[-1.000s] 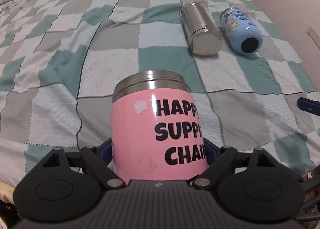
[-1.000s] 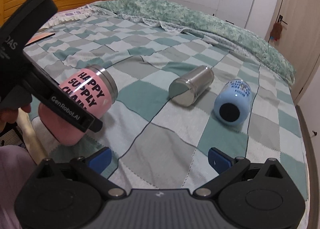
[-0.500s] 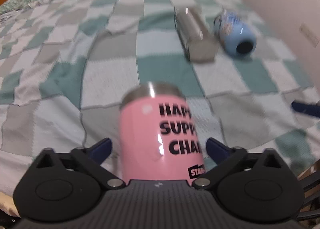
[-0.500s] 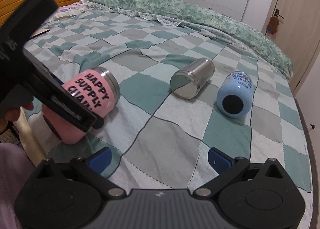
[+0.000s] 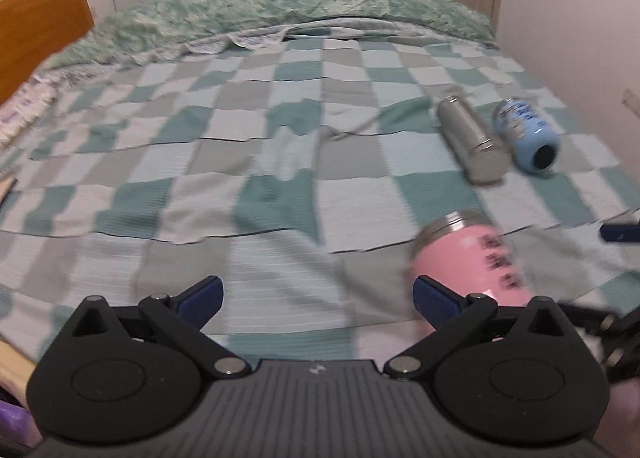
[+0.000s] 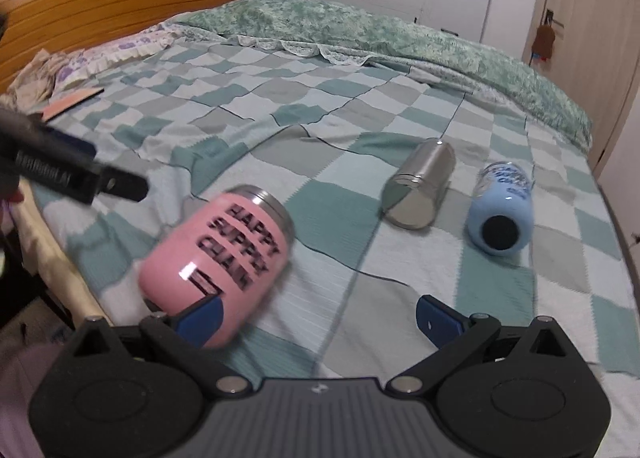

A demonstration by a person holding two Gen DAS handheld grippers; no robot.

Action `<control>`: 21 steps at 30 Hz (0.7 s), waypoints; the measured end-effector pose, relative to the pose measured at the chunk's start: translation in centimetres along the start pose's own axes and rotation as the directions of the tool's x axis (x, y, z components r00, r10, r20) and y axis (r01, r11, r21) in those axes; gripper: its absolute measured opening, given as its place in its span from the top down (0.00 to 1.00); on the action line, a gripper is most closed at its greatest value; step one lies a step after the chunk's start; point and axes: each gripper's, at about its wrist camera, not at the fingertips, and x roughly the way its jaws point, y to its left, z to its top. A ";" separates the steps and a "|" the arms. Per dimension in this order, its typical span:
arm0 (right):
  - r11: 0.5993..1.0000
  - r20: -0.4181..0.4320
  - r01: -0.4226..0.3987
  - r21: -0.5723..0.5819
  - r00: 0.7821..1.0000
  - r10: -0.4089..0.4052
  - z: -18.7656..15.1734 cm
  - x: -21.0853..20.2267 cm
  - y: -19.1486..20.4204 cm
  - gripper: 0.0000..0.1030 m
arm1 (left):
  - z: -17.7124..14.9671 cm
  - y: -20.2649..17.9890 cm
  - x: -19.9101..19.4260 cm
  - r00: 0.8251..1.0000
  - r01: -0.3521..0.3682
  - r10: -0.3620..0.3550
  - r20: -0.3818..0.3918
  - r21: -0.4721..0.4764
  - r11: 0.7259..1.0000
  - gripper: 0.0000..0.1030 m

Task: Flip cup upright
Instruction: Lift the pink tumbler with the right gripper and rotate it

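A pink cup [image 6: 224, 258] with black lettering and a steel rim lies tilted on the checkered bedspread [image 6: 320, 129] near its front edge; it also shows in the left wrist view [image 5: 472, 266], blurred. My left gripper [image 5: 318, 294] is open and empty, to the left of the cup and apart from it. My right gripper [image 6: 320, 312] is open and empty; its left fingertip [image 6: 202, 314] overlaps the cup's base in the view. A steel cup [image 6: 420, 187] and a light blue cup [image 6: 502, 213] lie on their sides farther right.
The bed's wooden headboard [image 6: 100, 5] is at the back left, a green quilt [image 6: 360, 29] is bunched at the far side. A small pink book [image 6: 72, 99] lies at the left. A wall [image 5: 580, 17] runs along the right.
My left gripper has opened, let go of the pink cup and pulled away to the left. The cup has dropped onto the bedspread and lies tilted. My right gripper has shifted closer to it.
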 end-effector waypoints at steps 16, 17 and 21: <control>0.965 -0.160 0.050 0.259 0.987 -0.008 4.7 6.5 3.9 0.02 | -1.4 2.3 3.9 1.000 0.019 -0.019 0.000 0.141 0.990 0.00; 0.961 -0.172 0.057 0.269 0.985 -0.010 4.8 7.0 3.9 0.03 | -1.3 2.4 4.2 1.000 0.020 -0.020 -0.003 0.141 0.990 0.00; 0.949 -0.203 0.066 0.309 0.979 -0.002 5.2 8.5 4.0 0.07 | -1.2 2.6 5.4 0.999 0.044 -0.043 -0.011 0.146 0.988 0.00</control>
